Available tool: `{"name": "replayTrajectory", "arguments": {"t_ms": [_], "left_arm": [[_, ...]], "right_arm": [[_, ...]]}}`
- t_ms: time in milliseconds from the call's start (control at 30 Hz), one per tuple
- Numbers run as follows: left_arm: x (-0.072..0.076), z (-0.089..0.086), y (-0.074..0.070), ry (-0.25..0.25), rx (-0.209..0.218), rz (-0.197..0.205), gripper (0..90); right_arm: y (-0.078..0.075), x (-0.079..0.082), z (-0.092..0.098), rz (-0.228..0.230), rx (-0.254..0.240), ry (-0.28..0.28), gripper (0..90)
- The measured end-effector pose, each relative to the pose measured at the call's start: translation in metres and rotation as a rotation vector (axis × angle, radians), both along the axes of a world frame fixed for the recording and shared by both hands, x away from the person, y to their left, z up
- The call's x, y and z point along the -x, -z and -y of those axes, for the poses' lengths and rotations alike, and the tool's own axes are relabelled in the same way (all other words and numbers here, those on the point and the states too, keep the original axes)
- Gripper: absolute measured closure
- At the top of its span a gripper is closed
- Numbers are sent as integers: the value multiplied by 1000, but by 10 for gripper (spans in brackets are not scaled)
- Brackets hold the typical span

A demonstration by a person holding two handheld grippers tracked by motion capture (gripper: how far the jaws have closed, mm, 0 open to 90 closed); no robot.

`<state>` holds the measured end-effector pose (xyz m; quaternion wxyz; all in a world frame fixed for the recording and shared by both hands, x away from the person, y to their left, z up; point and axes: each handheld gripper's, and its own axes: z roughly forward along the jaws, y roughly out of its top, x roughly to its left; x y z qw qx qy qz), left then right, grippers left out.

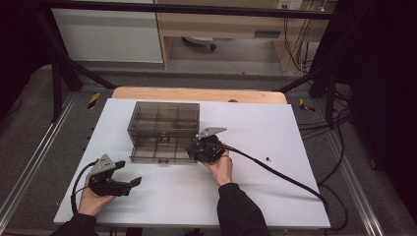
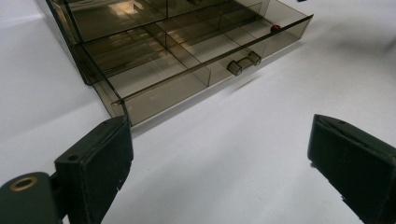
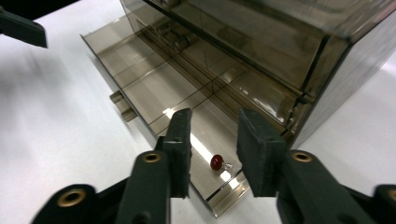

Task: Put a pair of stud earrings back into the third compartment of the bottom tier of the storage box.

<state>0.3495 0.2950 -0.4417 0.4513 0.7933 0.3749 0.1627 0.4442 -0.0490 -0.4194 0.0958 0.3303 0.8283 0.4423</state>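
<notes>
A smoky clear drawer cabinet [image 1: 164,120] stands on the white table [image 1: 255,128], its bottom drawer [image 1: 157,151] pulled out toward me. In the right gripper view a small red bead with a metal loop [image 3: 216,162] lies in the drawer's [image 3: 154,88] near corner compartment. My right gripper [image 3: 215,135] hovers over that corner with its jaws apart, nothing pressed between them; the bead rests below the gap. The high view shows it [image 1: 195,147] at the drawer's right end. My left gripper [image 1: 129,173] rests open near the table's front left, facing the drawer [image 2: 187,60] and its handle [image 2: 243,63].
A small dark item [image 1: 268,159] lies on the table to the right of my right hand. The right gripper's cable [image 1: 275,172] trails across the table toward the right edge. Metal frame bars [image 1: 64,73] stand around the table.
</notes>
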Motion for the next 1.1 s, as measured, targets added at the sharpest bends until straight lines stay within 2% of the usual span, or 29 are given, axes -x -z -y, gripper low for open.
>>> {"name": "replayTrajectory", "arguments": {"t_ms": [233, 433, 700, 833, 1100], "left_arm": [[0, 0, 0, -1, -5, 2, 65], [0, 0, 0, -2, -5, 2, 65], [0, 0, 0, -2, -7, 1, 65], [0, 0, 0, -3, -7, 1, 65], [0, 0, 0, -3, -9, 0, 64]], "right_arm": [[-15, 13, 5, 11, 12, -11, 422], [-25, 23, 12, -10, 1, -14, 264], [-29, 32, 31, 8, 4, 15, 99], [-29, 34, 45, 0, 12, 34, 58], [-27, 40, 74, -1, -5, 73, 31]]}}
